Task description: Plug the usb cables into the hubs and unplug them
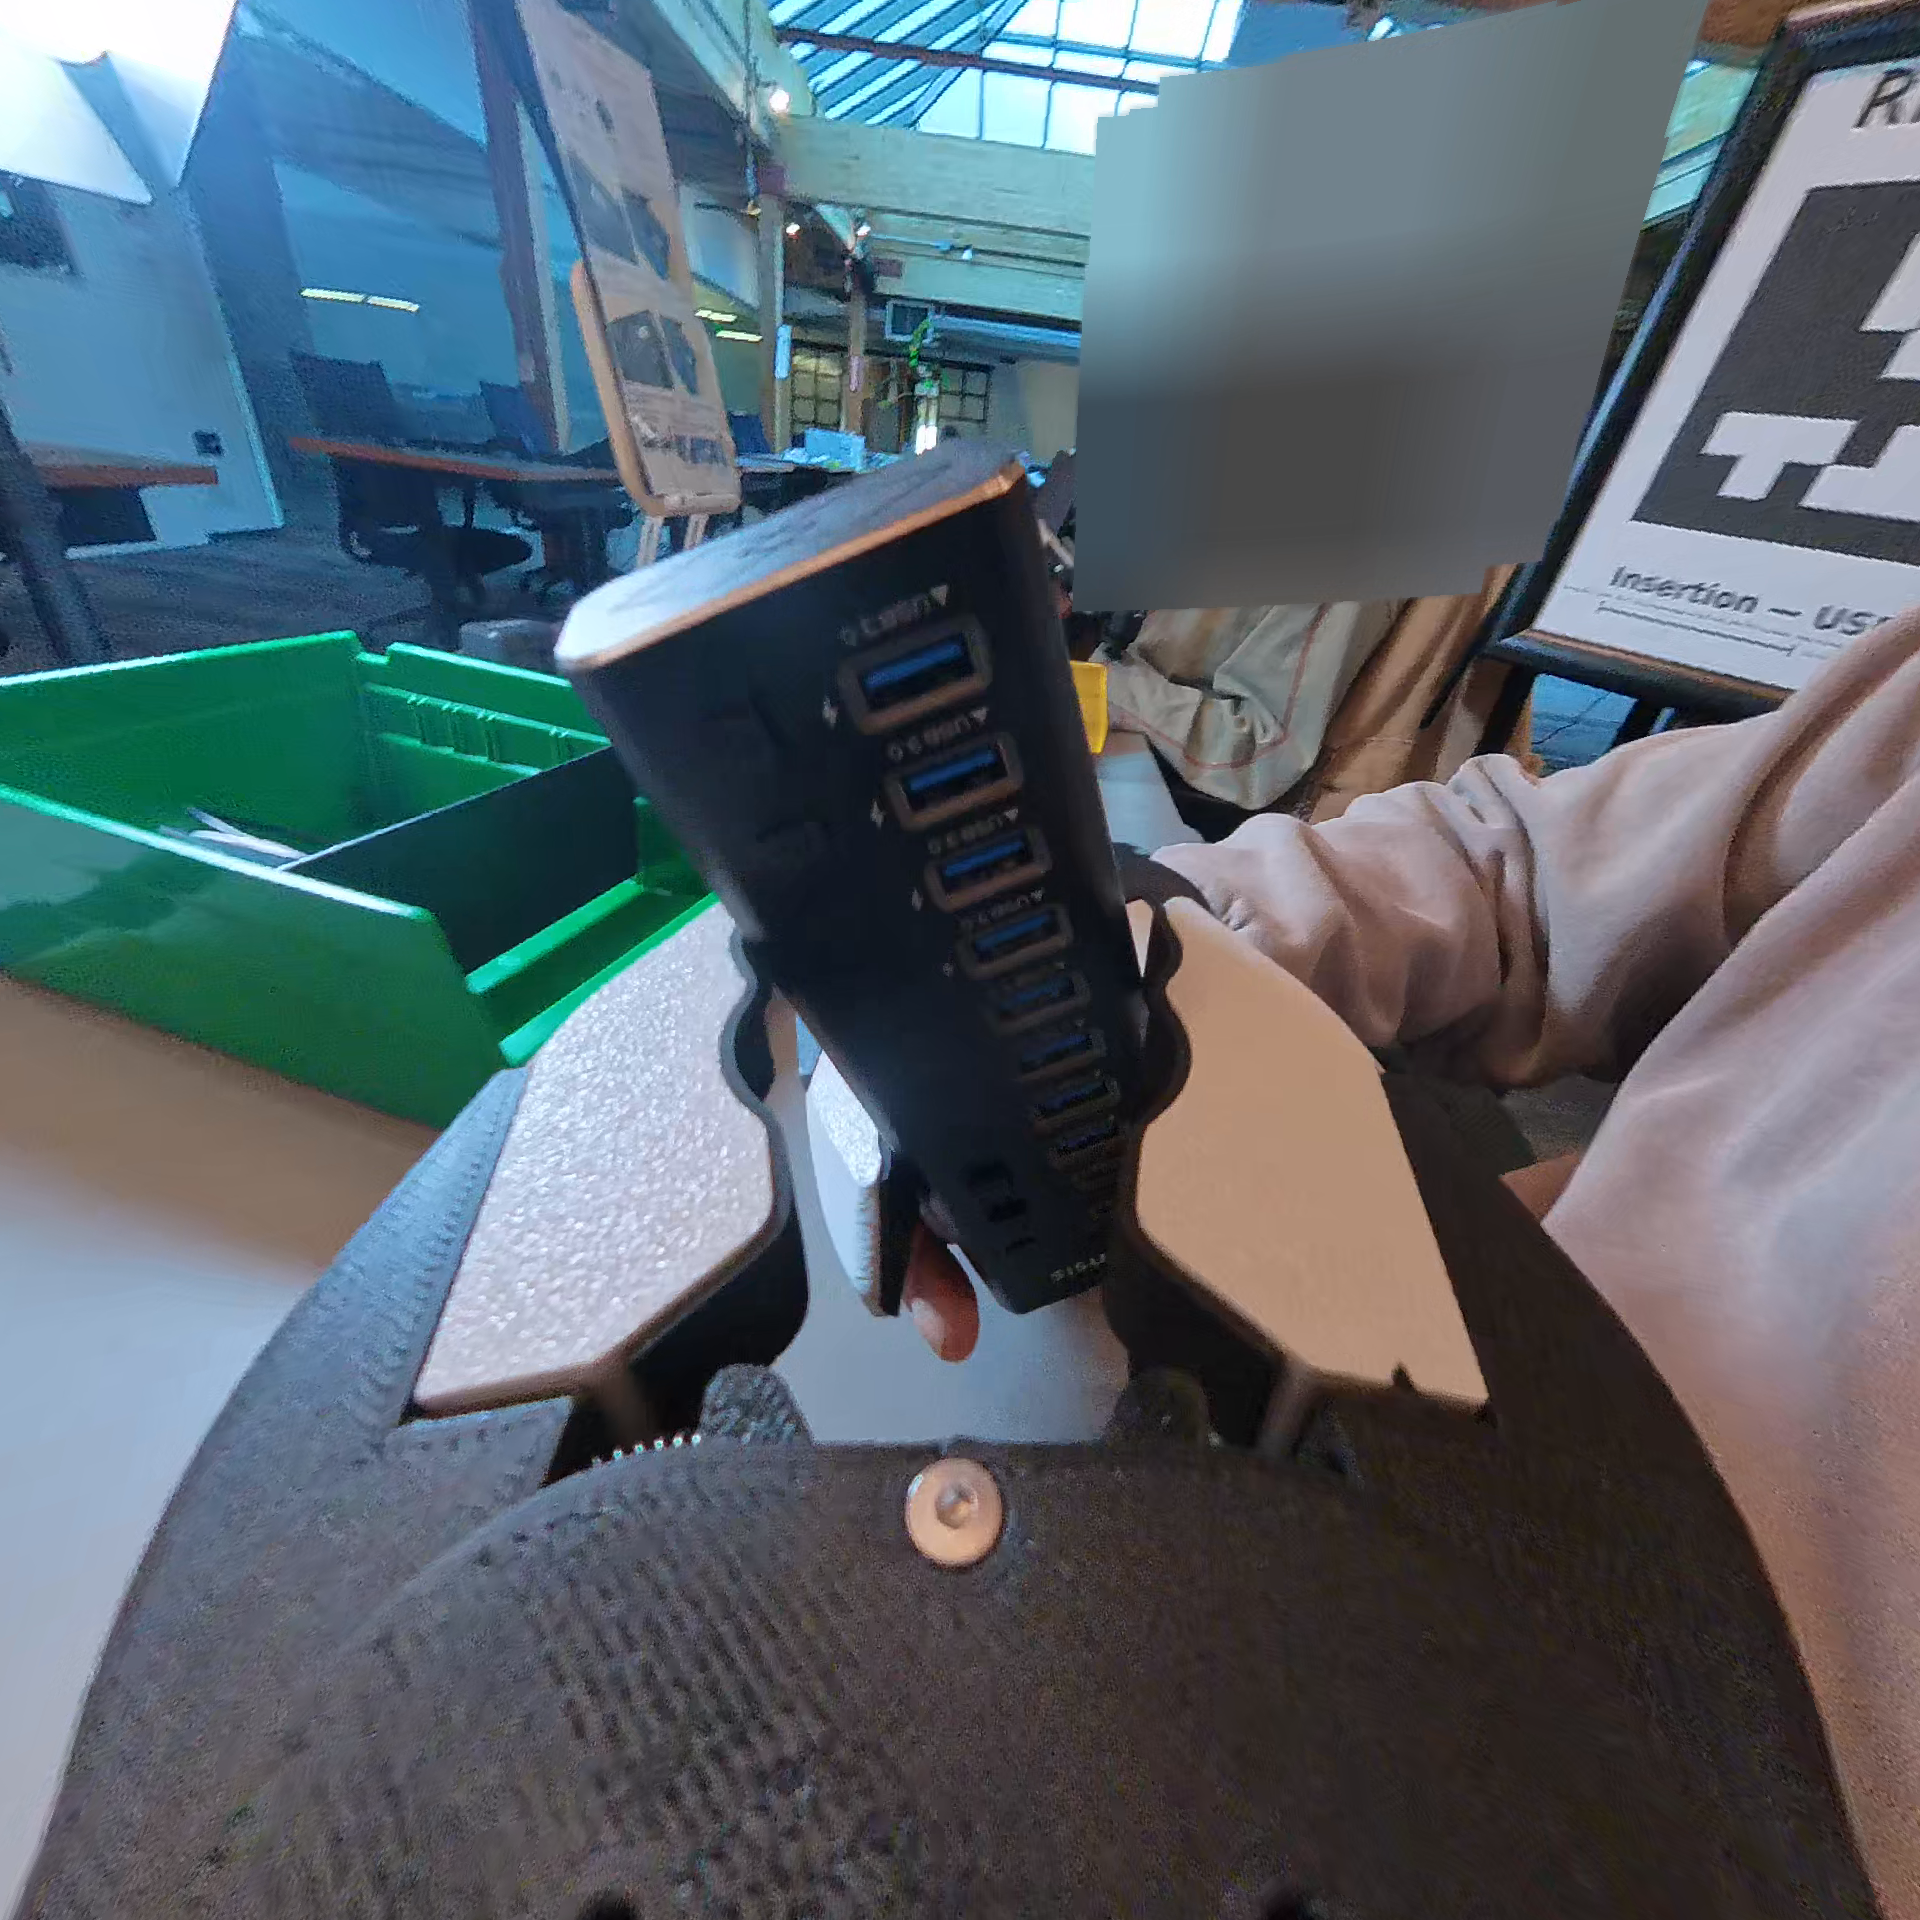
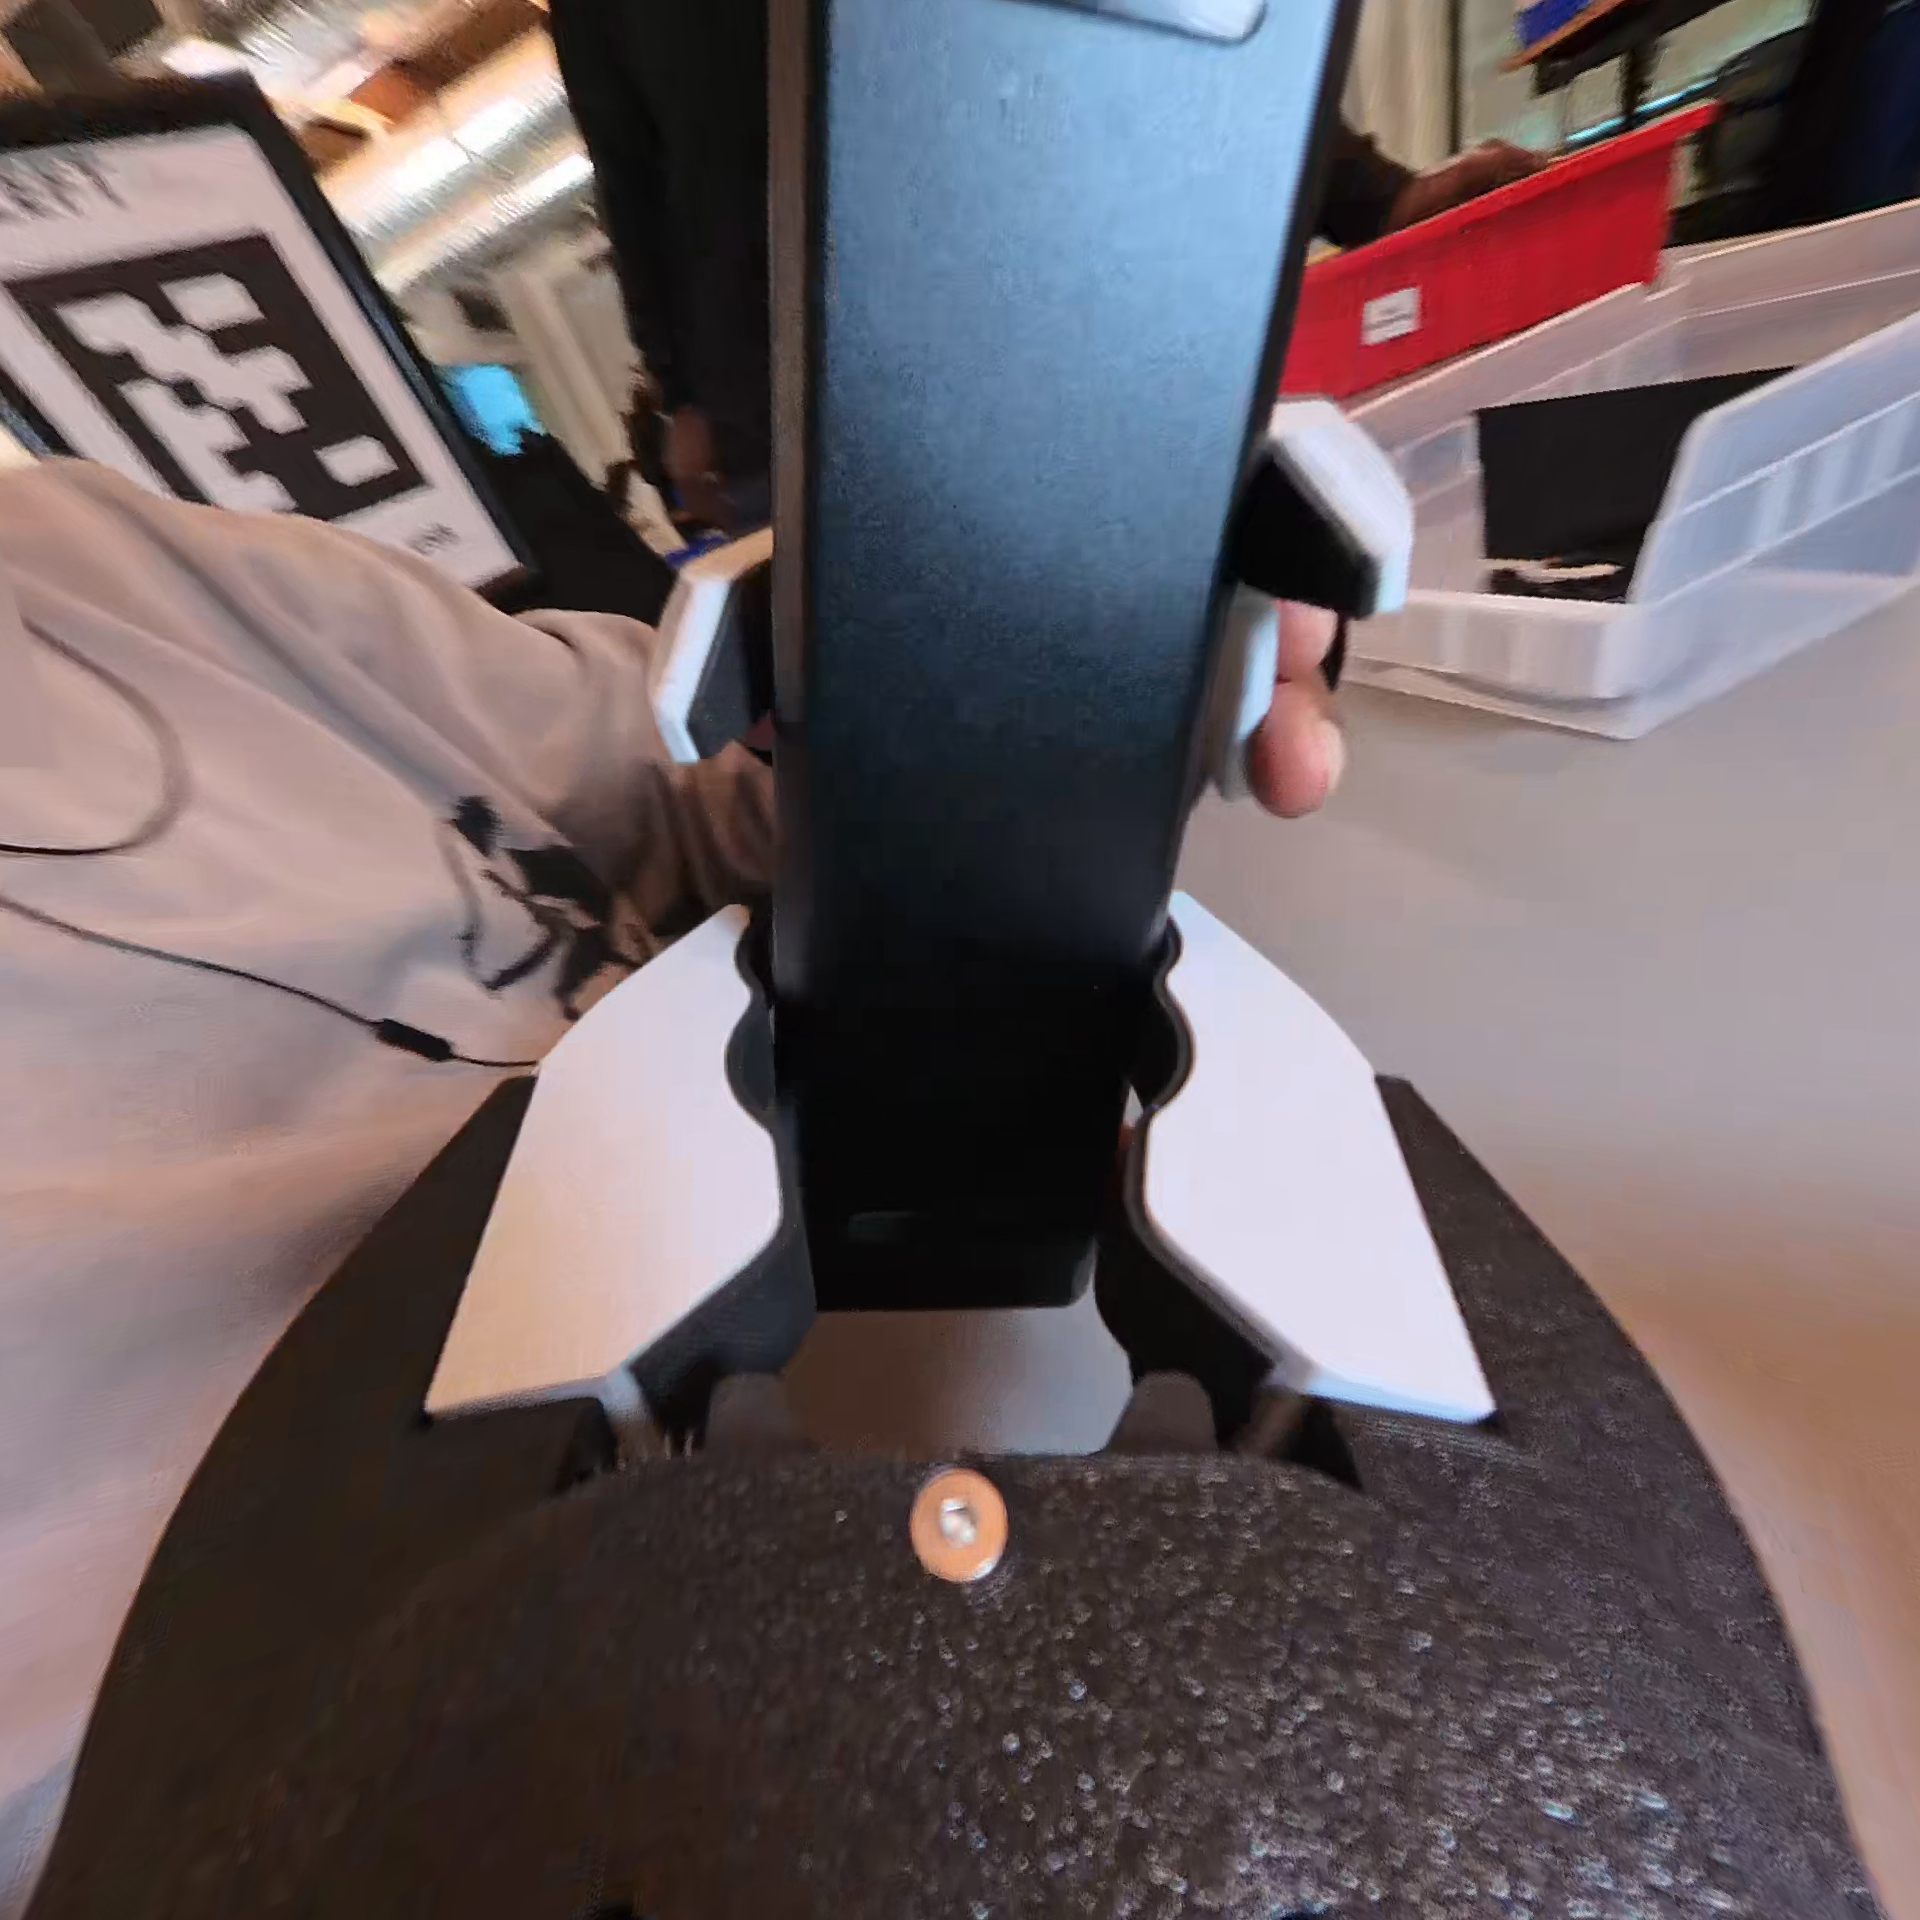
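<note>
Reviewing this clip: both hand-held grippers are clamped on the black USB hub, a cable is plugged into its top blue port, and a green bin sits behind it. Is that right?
Not quite. The left wrist view shows every visible blue port on the black USB hub empty; no cable is plugged in. The rest stands: the left hand-held gripper and right hand-held gripper both clamp the hub, and the green bin sits behind it.

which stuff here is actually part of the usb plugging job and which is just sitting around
Part of the job:
- black usb hub, its blue ports all empty
- left gripper, shut on the hub
- right gripper, shut on the same hub

Just lying about:
- green bin
- clear plastic bin
- red bin
- marker boards

No usb cable shows in either view.
</note>
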A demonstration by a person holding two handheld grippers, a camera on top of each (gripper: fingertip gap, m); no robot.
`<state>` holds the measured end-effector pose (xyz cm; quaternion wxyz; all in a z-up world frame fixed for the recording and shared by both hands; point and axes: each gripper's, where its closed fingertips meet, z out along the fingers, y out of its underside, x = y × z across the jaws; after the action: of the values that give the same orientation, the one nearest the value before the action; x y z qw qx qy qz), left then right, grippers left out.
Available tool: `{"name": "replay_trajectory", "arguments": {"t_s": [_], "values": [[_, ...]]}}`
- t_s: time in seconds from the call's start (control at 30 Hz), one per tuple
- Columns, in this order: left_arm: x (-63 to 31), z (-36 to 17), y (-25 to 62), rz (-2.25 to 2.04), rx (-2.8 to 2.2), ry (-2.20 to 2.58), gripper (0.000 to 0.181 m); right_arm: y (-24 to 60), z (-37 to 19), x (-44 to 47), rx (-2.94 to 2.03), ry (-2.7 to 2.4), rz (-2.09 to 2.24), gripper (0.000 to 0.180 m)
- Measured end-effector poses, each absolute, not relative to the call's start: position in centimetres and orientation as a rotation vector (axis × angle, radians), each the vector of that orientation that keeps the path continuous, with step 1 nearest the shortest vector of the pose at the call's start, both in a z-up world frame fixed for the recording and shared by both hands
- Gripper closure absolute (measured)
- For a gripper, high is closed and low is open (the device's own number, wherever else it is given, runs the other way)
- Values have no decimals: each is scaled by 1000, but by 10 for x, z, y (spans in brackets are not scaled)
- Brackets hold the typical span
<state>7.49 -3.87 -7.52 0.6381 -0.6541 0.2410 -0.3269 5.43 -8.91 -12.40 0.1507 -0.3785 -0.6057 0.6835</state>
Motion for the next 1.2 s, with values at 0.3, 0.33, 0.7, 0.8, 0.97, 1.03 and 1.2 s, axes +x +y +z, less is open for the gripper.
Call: {"name": "replay_trajectory", "arguments": {"t_s": [0.3, 0.33, 0.7, 0.8, 0.97, 1.03, 1.2], "values": [[84, -62, -58, -853, -1350, 647, 114, -110, -99, 80, -1019, -1760, 2415, 112], [83, -62, -58, -858, -1353, 643, 114, -108, -99, 80, -1026, -1753, 2422, 112], [73, -59, -57, -813, -1336, 650, 114, -99, -95, 78, -1098, -1684, 2479, 113], [65, -55, -63, -790, -1298, 711, 115, -99, -97, 78, -1113, -1698, 2482, 113], [56, -63, -87, -675, -1264, 983, 127, -104, -108, 77, -1194, -1774, 2442, 113], [54, -78, -95, -591, -1301, 1120, 139, -105, -121, 74, -1275, -1835, 2381, 114], [52, -87, -92, -513, -1376, 1153, 143, -92, -121, 69, -1338, -1787, 2371, 115]]}}
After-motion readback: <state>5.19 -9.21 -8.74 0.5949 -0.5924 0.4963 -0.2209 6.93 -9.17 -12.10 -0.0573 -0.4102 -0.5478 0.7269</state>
